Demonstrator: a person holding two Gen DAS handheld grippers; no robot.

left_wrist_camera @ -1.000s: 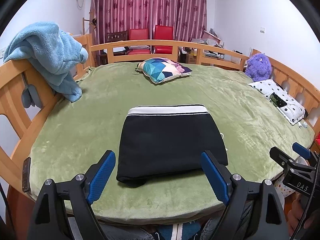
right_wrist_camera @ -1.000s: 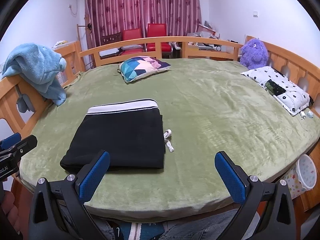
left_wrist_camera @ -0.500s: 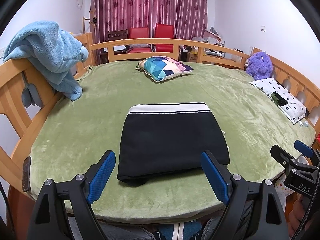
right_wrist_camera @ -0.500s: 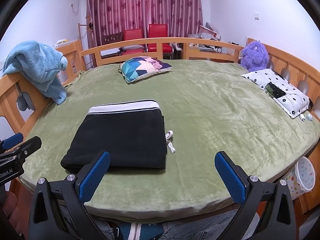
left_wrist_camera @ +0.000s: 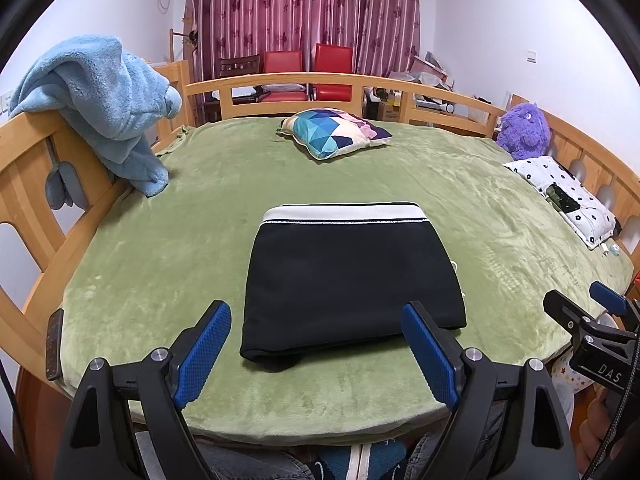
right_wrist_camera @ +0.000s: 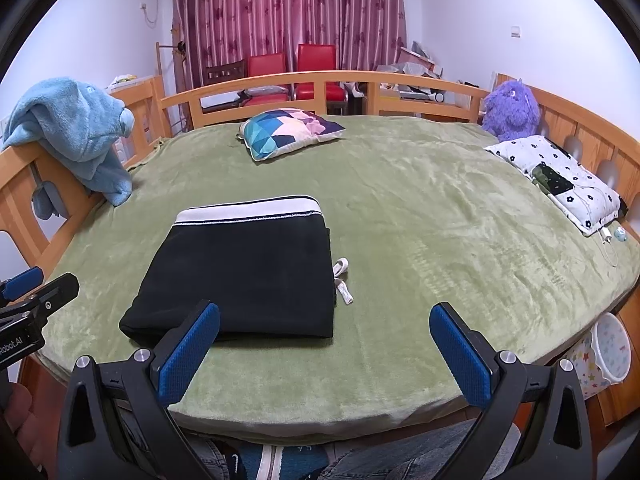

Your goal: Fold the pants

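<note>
The black pants (left_wrist_camera: 352, 280) are lying folded into a neat rectangle on the green blanket (left_wrist_camera: 160, 264) that is covering the bed, near its front edge, with the white waistband (left_wrist_camera: 342, 213) facing the far side. 2 white drawstring ends (right_wrist_camera: 343, 282) are poking out from the right side of the fold and resting on the blanket.

The left gripper (left_wrist_camera: 316, 344) is hovering above the front edge of the bed with its jaws spread wide and nothing between them; the pants are sitting just beyond its blue pads. The right gripper (right_wrist_camera: 325, 346) is hanging beside it, also gaping and empty, with the pants' right corner just past its left pad.

A wooden rail (left_wrist_camera: 280, 80) is running around the bed. A light blue towel (left_wrist_camera: 100, 96) is draping over the rail on the left. A pillow (left_wrist_camera: 336, 131) with a triangle pattern is lying at the far end, a purple plush toy (left_wrist_camera: 524, 128) is sitting in the right corner, and a white flowered pillow (right_wrist_camera: 560, 176) is resting along the right rail. Behind the bed, 2 red chairs (right_wrist_camera: 296, 64) are standing before maroon curtains (right_wrist_camera: 288, 12).
</note>
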